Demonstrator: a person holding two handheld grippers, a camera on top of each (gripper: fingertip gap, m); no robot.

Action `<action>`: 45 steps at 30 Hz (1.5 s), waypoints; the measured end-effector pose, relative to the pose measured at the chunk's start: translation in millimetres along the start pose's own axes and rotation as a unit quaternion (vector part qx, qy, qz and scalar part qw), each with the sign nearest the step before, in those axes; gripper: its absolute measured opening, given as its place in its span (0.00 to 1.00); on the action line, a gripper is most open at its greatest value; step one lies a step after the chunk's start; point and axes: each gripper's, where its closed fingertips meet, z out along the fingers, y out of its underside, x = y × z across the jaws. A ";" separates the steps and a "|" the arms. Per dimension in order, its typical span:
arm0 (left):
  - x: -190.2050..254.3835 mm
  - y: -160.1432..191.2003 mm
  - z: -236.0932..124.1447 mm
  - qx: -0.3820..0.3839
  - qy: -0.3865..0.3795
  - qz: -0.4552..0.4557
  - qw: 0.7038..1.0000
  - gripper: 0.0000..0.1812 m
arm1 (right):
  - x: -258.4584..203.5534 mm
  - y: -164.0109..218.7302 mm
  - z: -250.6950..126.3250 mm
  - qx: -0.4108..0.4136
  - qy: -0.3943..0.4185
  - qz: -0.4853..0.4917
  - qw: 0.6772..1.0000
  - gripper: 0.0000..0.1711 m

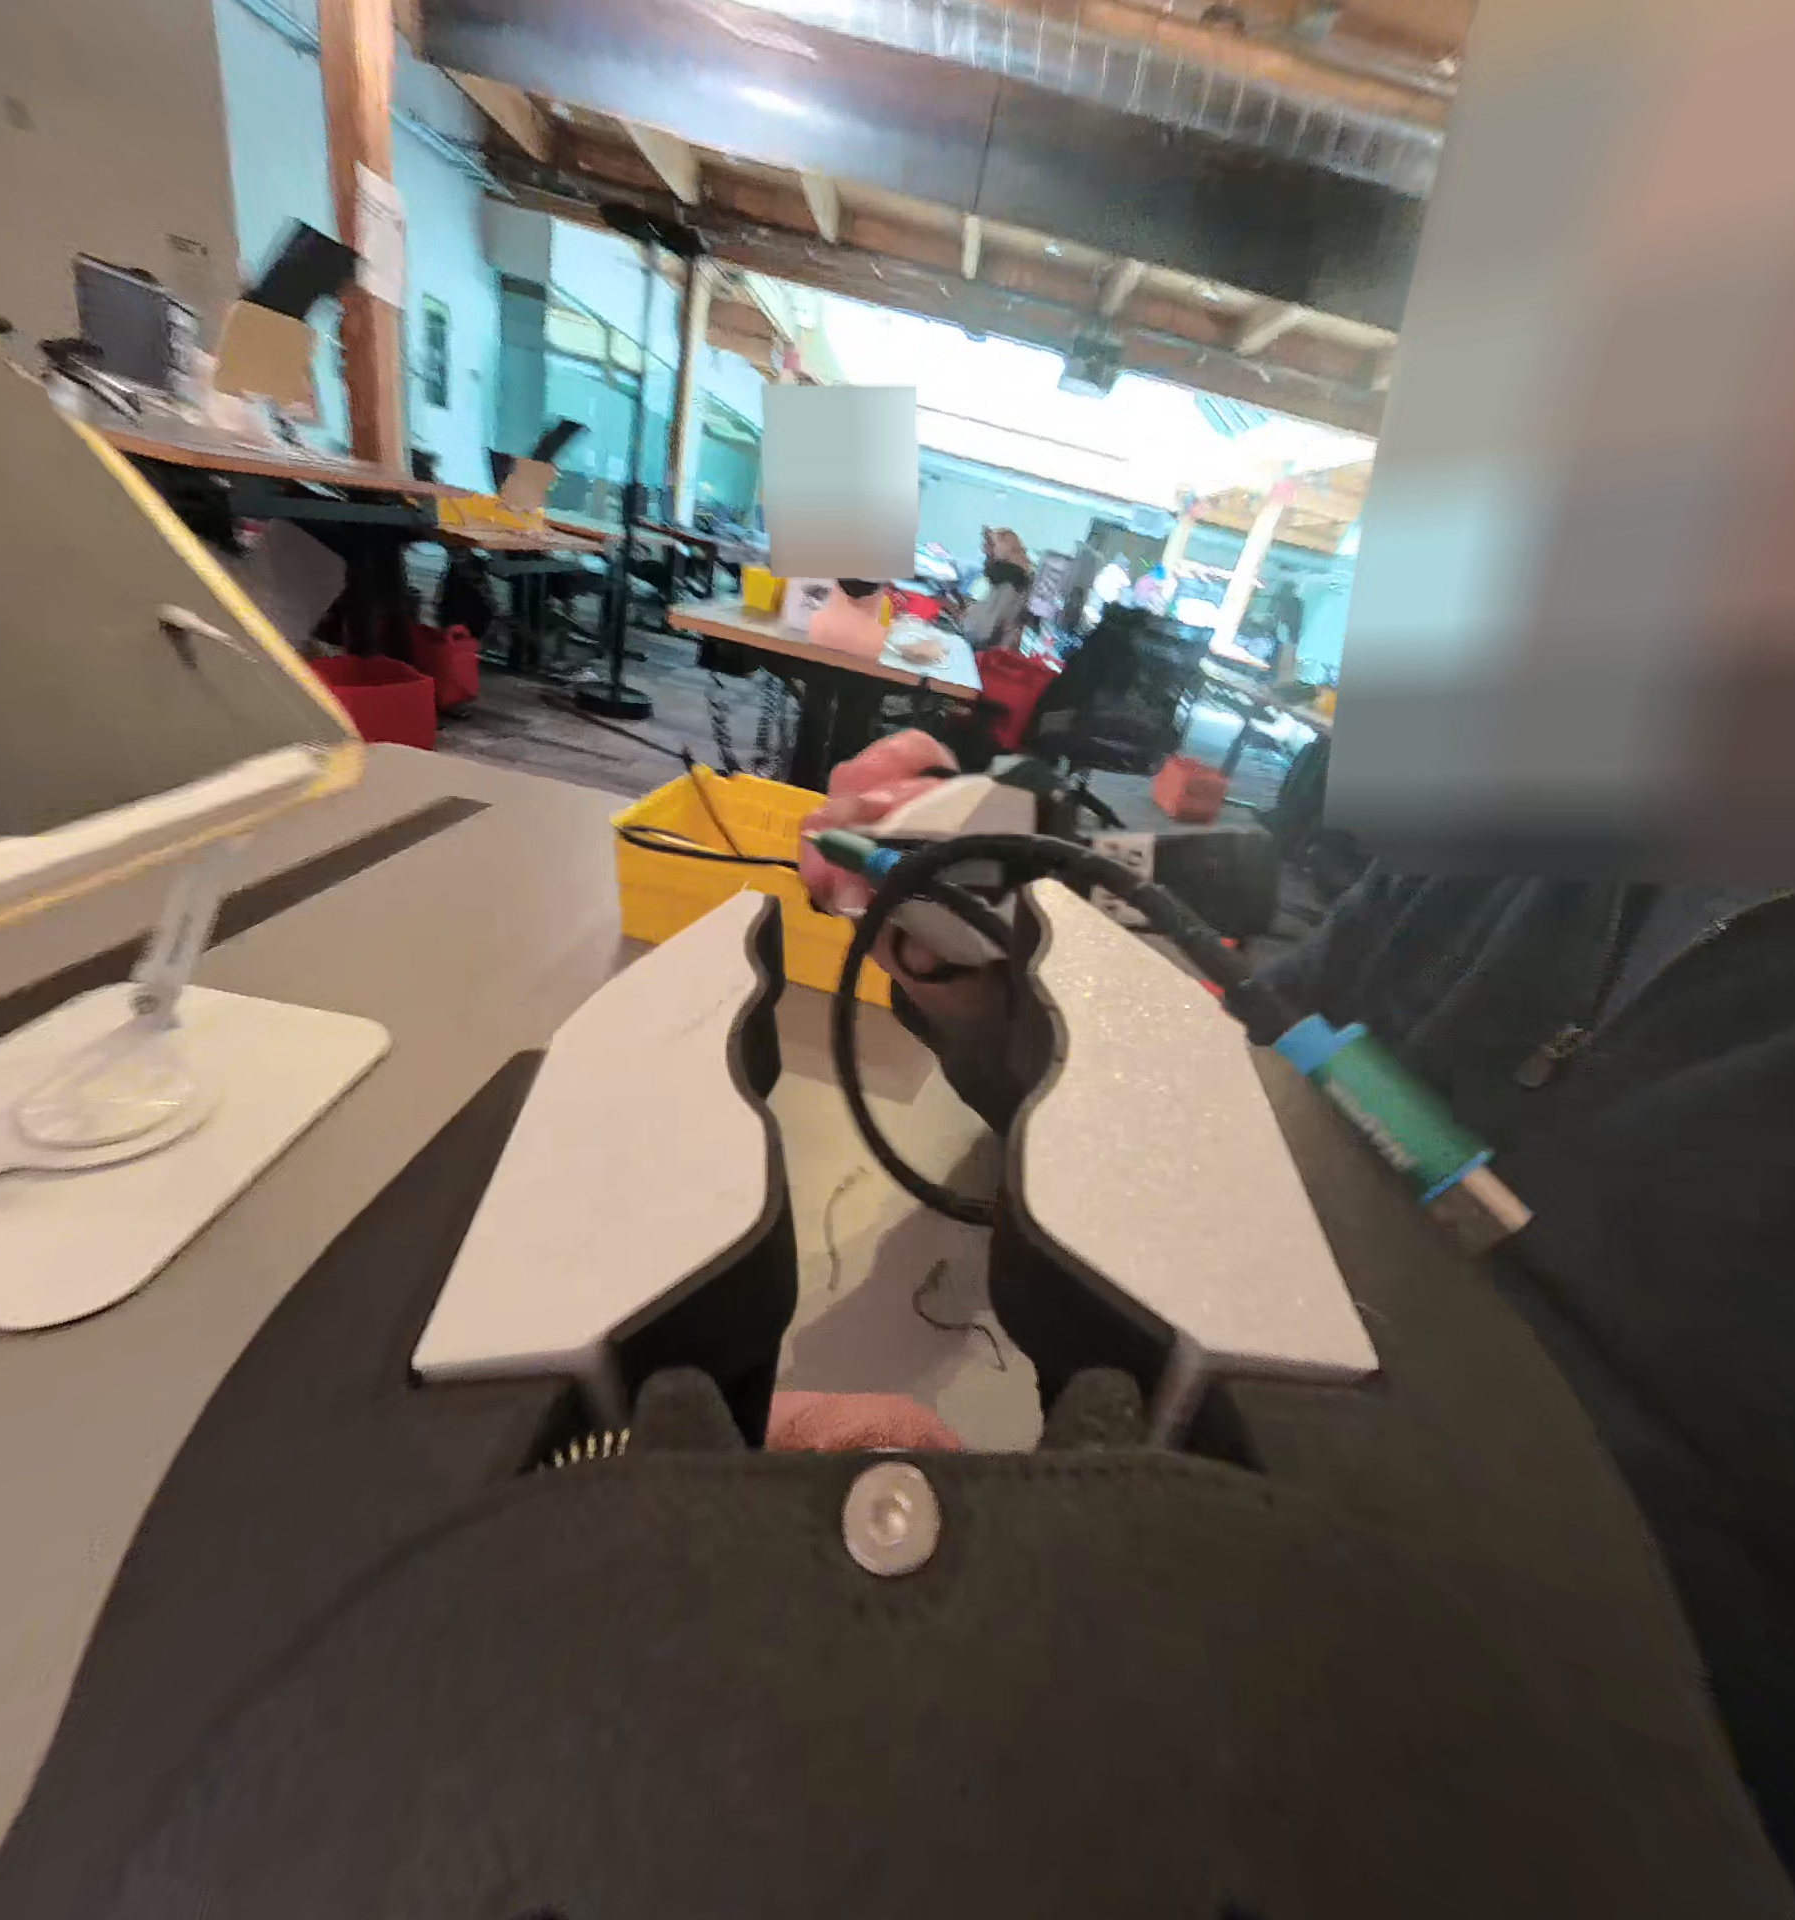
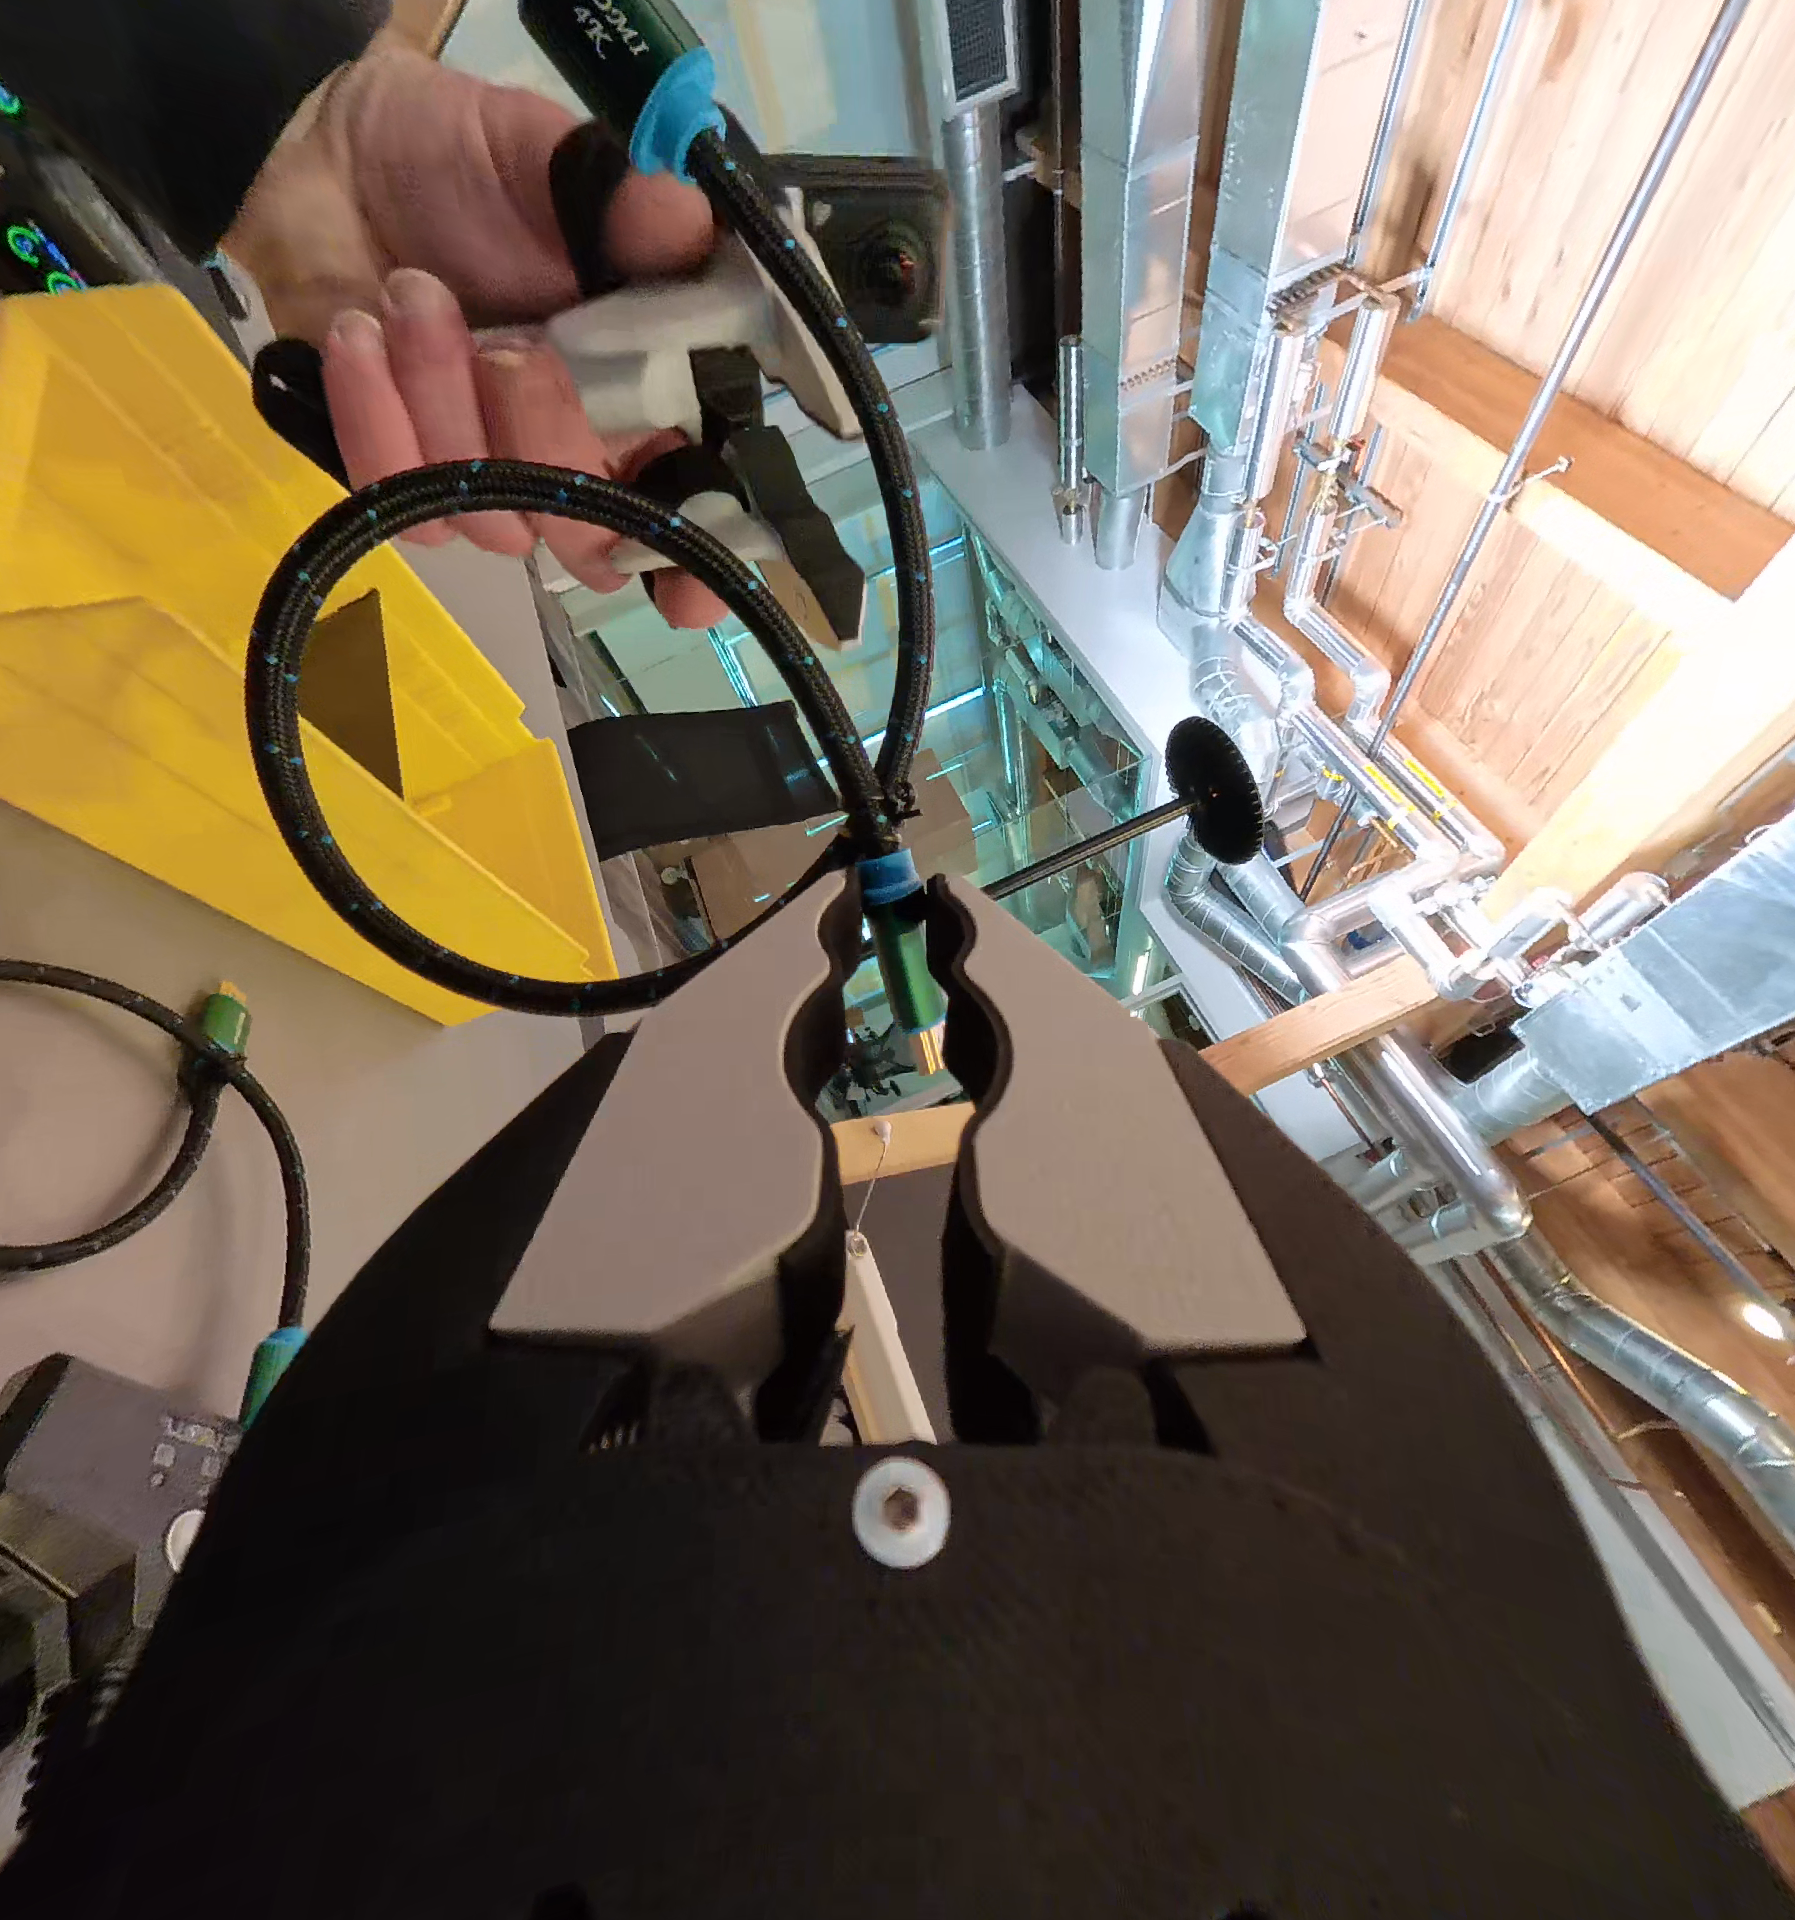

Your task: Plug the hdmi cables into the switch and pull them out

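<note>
In the right wrist view my right gripper (image 2: 895,894) is shut on a green HDMI plug (image 2: 908,977), held up in the air with its metal tip towards the camera. Its black braided cable (image 2: 280,665) curls in a loop to a second green plug (image 2: 612,52) near my left gripper (image 2: 820,468), which is open. In the left wrist view my left gripper (image 1: 898,904) is open, with the cable loop (image 1: 857,1039) between and beyond its fingers and the free plug (image 1: 1392,1122) at the right. The grey switch (image 2: 62,1455) sits on the table at lower left, with another cable's plug (image 2: 269,1361) at it.
A yellow bin (image 2: 145,623) stands on the table behind the cable; it also shows in the left wrist view (image 1: 706,873). A second cable with a green plug (image 2: 223,1023) lies on the table. A white stand with a tilted panel (image 1: 145,1122) is at the left. A dark-sleeved person (image 1: 1651,1195) is close on the right. The grippers' ends are close to 9 centimetres from one another. My right gripper's tips are some 20 centimetres from the grey switch (image 2: 62,1455).
</note>
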 end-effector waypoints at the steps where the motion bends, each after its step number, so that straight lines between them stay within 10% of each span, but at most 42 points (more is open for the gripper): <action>1: 7.6 8.4 8.2 -0.024 0.019 0.000 1.000 0.27 | -1.8 -0.2 0.4 -0.001 -0.001 -0.006 1.000 0.06; 11: 34.0 78.3 63.5 -0.204 0.047 0.012 0.978 0.37 | -20.5 -1.8 5.7 -0.015 -0.012 -0.068 0.997 0.05; 22: 4.4 23.4 19.5 -0.056 0.028 -0.049 0.997 0.31 | -16.3 0.1 0.5 -0.017 0.005 -0.089 0.996 0.05; 28: 27.3 64.2 38.1 -0.173 0.049 -0.037 0.983 0.46 | -32.0 1.5 6.5 -0.023 -0.006 -0.108 0.994 0.05; 45: 16.6 104.9 75.7 -0.224 -0.006 0.051 0.973 0.09 | -24.0 16.1 4.2 -0.041 -0.001 -0.025 0.999 0.05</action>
